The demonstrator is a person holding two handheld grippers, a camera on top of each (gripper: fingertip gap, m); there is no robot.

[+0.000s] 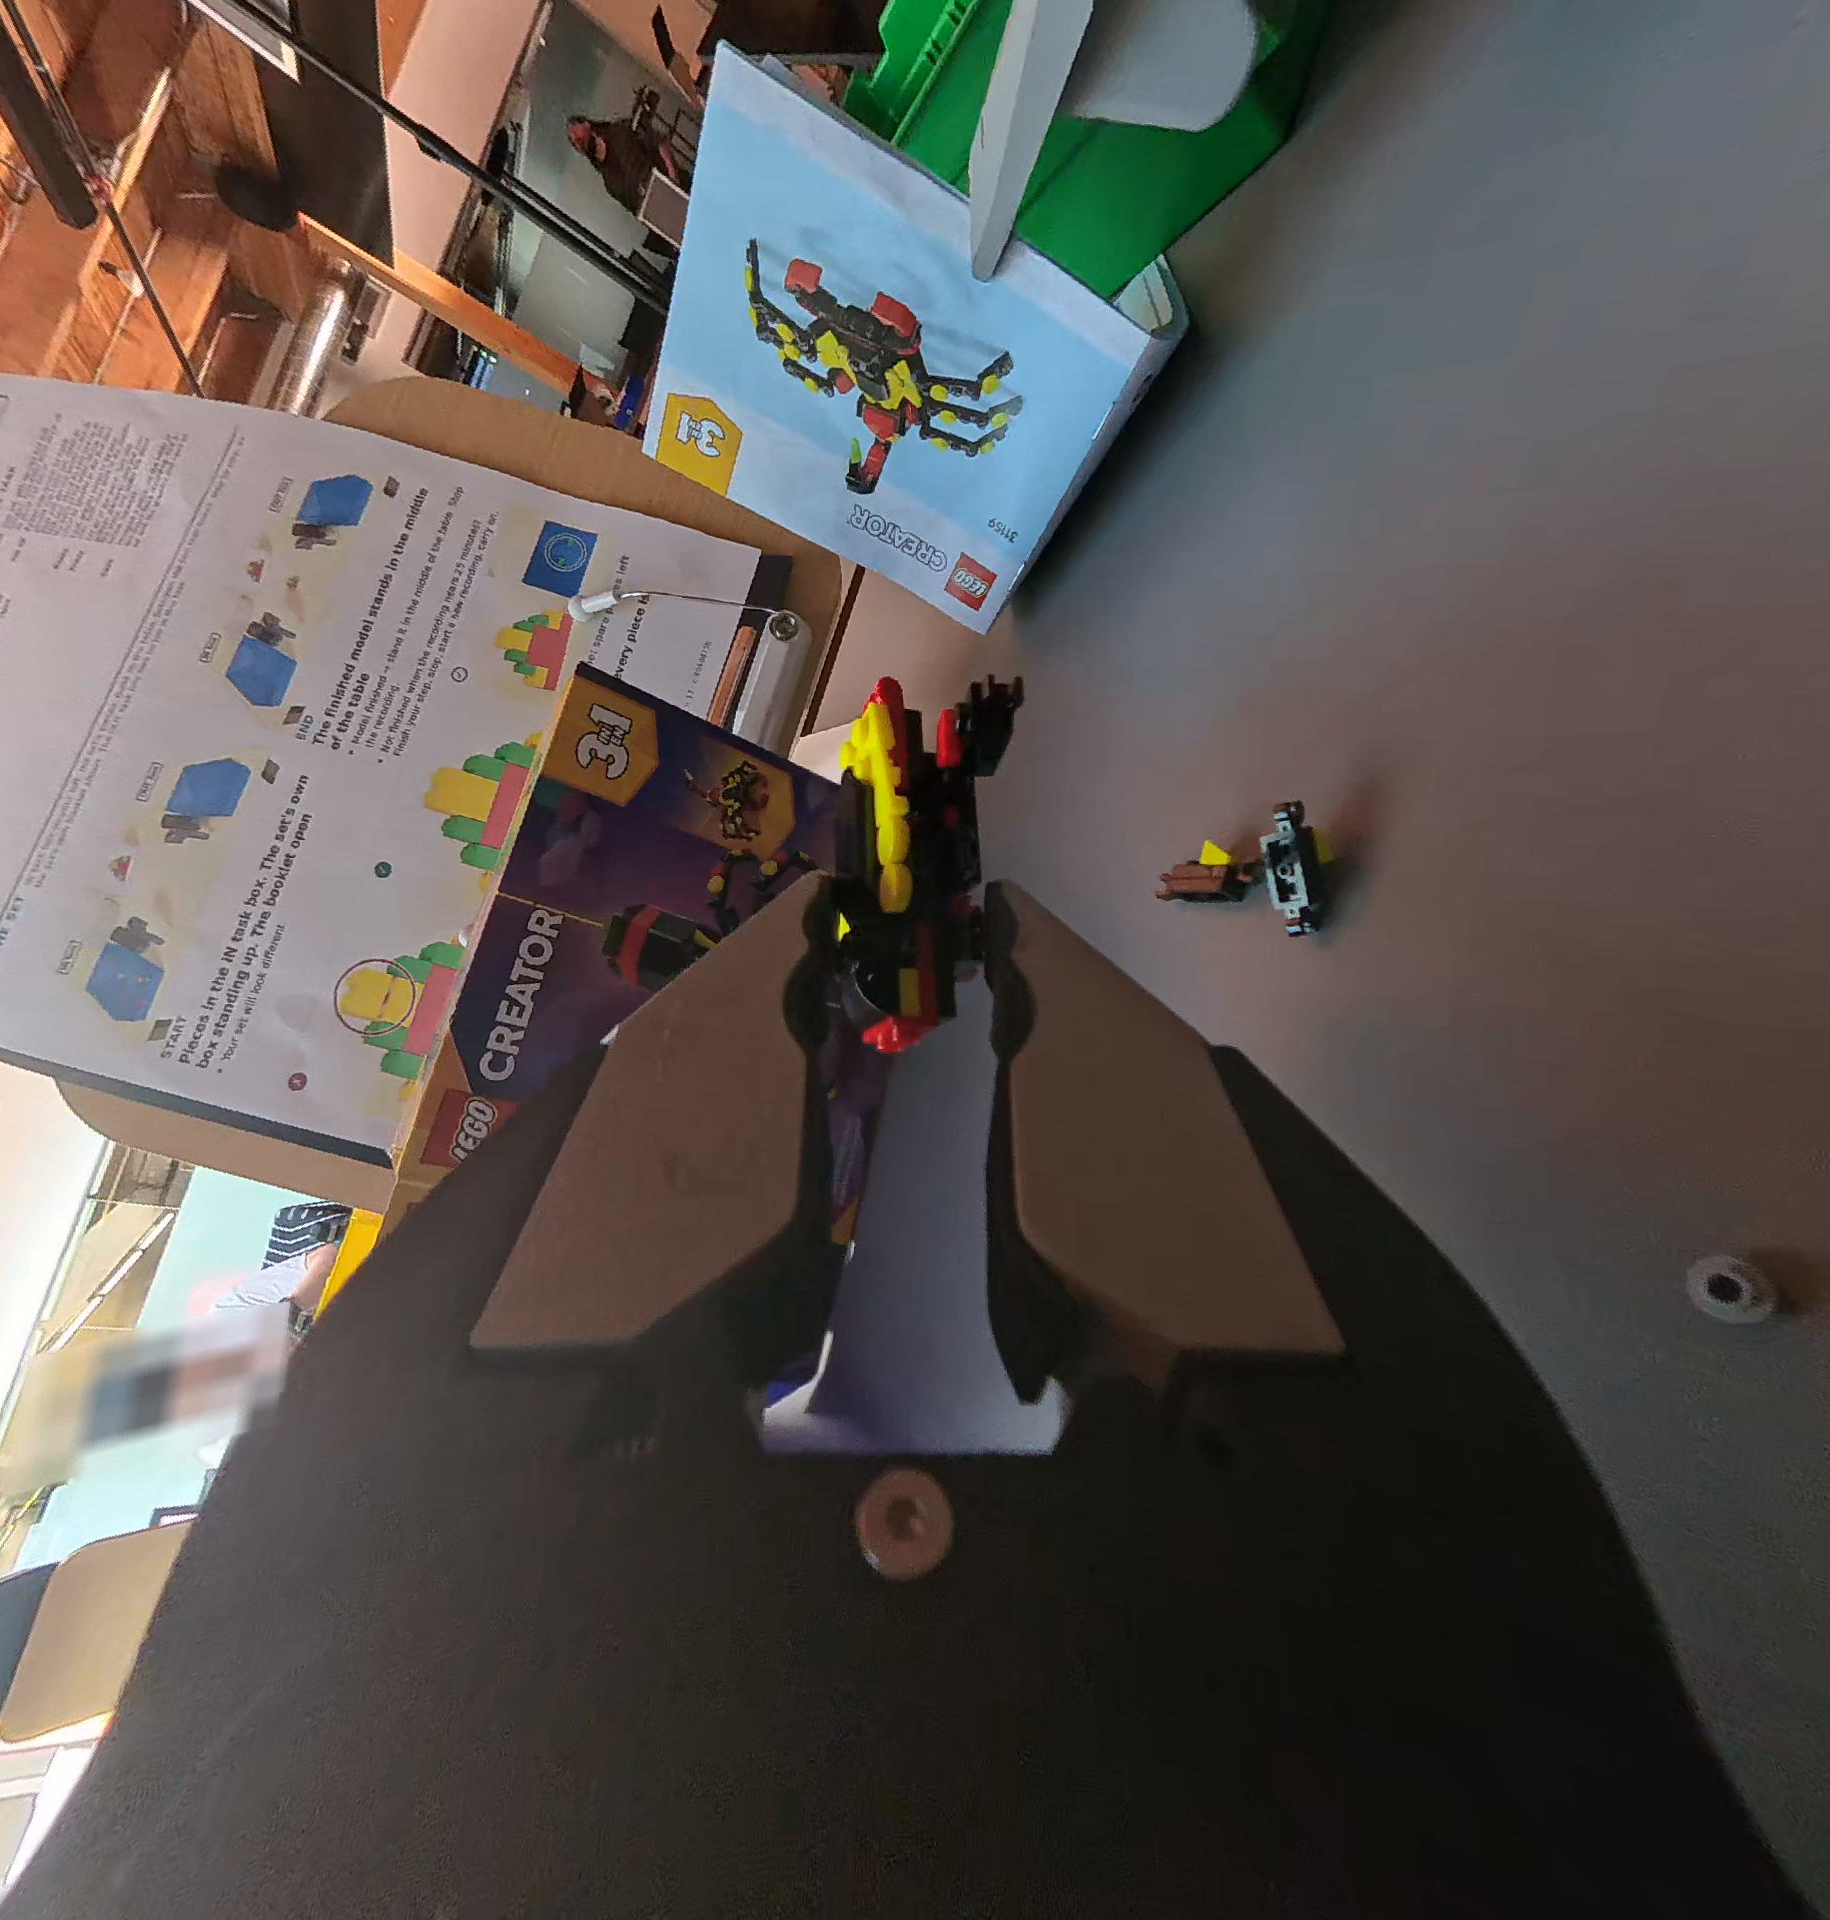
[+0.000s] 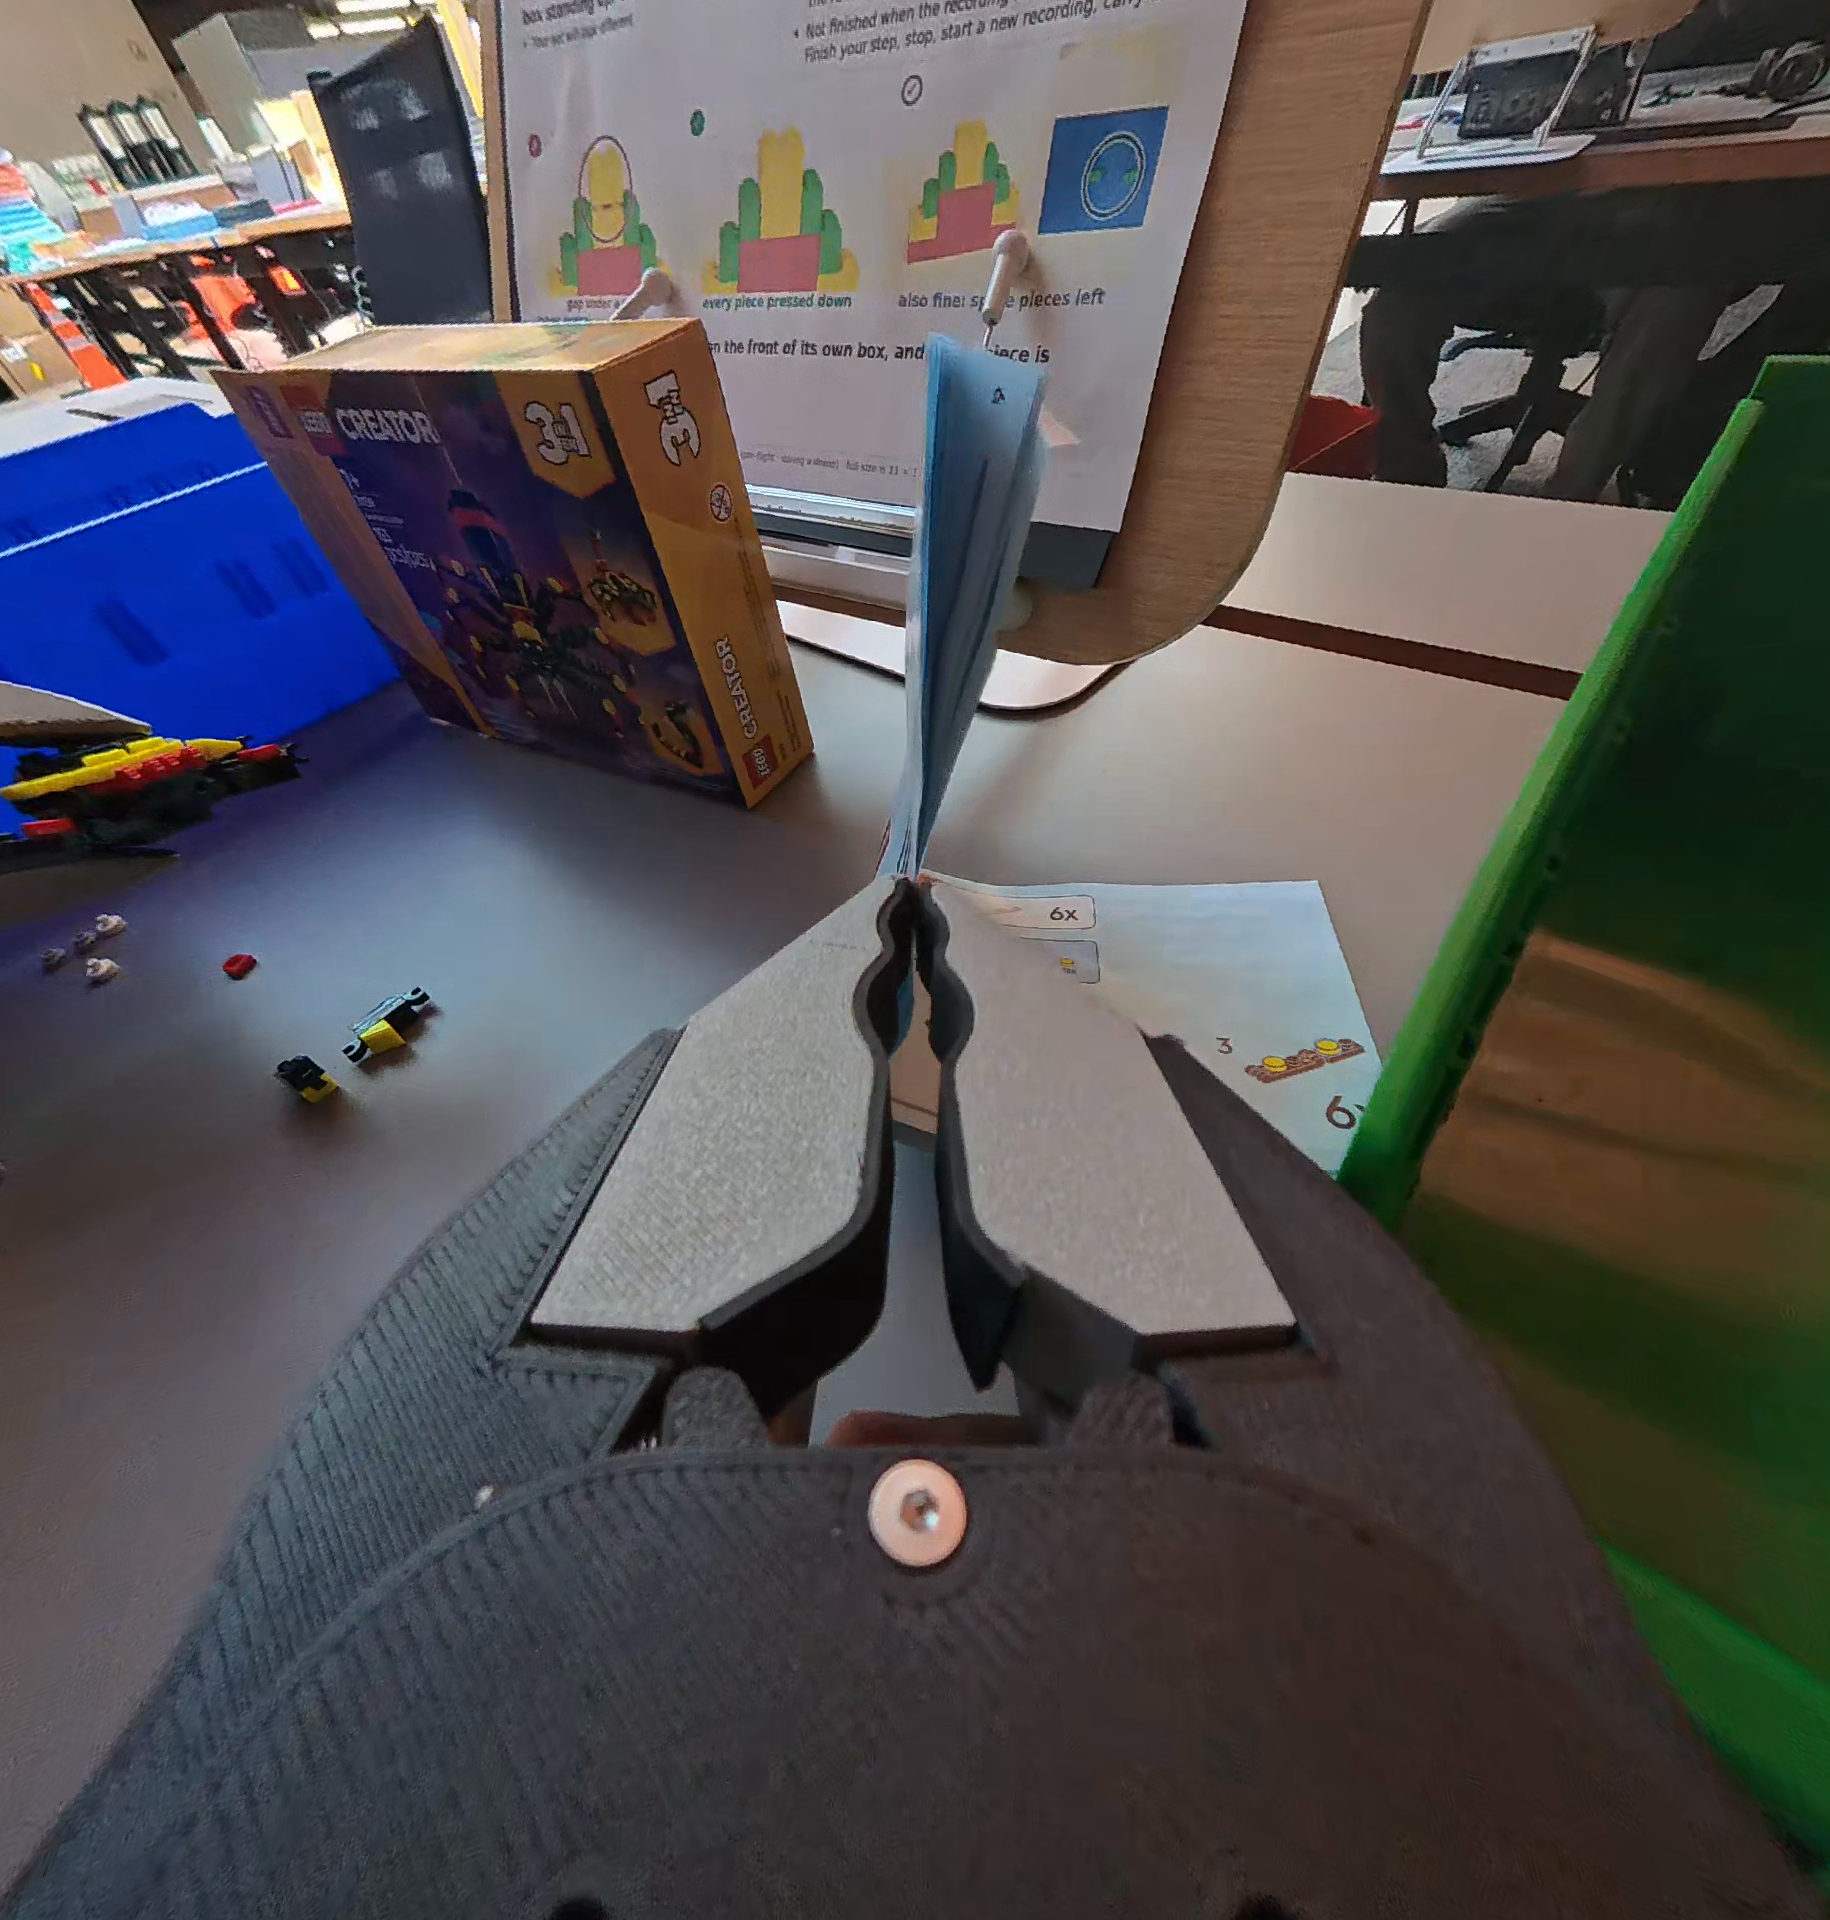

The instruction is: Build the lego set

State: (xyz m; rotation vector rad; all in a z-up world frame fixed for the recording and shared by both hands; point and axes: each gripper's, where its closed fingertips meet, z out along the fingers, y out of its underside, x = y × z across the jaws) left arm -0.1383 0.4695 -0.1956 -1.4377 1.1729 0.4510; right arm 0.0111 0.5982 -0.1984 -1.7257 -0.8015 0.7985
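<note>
My left gripper (image 1: 900,925) is shut on the black, red and yellow lego model (image 1: 916,831) and holds it above the grey table. The same model shows at the far left of the right wrist view (image 2: 121,790). My right gripper (image 2: 911,904) is shut on pages of the blue instruction booklet (image 2: 968,582), holding them upright, while an open page (image 2: 1233,987) lies flat on the table. In the left wrist view the booklet (image 1: 890,343) shows its cover with the right gripper's finger (image 1: 1025,125) on it. Small loose sub-assemblies (image 1: 1264,868) (image 2: 381,1029) lie on the table.
The lego box (image 2: 537,561) stands behind the booklet, in front of a printed sheet on a wooden stand (image 2: 1295,343). A green bin (image 2: 1669,883) is at the right, a blue bin (image 2: 132,561) at the left. Small loose pieces (image 2: 85,945) and a red piece (image 2: 239,965) lie on the table. The grippers' ends are close to 20 centimetres from one another. About 9 centimetres separates my left fingertips from the red piece (image 2: 239,965).
</note>
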